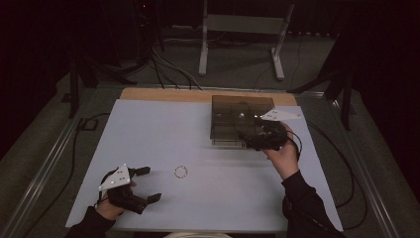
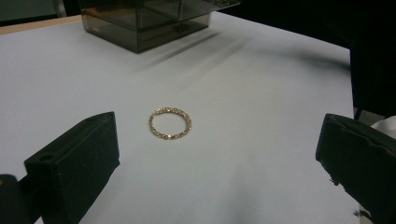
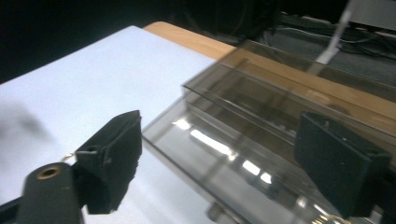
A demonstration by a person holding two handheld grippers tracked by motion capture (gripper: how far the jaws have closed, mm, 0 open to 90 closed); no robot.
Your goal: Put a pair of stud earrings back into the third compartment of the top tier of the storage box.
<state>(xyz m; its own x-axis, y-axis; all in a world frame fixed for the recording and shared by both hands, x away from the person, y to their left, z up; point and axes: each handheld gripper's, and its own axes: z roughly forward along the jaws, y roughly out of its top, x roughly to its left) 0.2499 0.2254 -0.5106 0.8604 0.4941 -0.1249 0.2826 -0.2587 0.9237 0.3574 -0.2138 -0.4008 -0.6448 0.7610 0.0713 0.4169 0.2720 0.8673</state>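
- The gold bracelet [image 1: 181,172] lies flat on the white table cover [image 1: 163,129], well in front of the smoked clear box [image 1: 237,119] and to its left, touching nothing.
- The left gripper [image 1: 147,184] sits low, on the side of the bracelet away from the box, jaws spread wide and empty, pointing at it.
- The right gripper [image 1: 252,140] is at the box's front edge, jaws spread and pinching nothing.
- Judgement: the bracelet looks light, thin and limp, likely to slide or flop; it probably wants a pinch across one side of the loop, jaws pressed close to the cover.
- The left gripper view shows the bracelet [image 2: 170,123] as a ring of small beaded links, which the high view blurs.
- The right gripper view shows the box's [image 3: 261,135] clear lid edge and glossy reflections up close.
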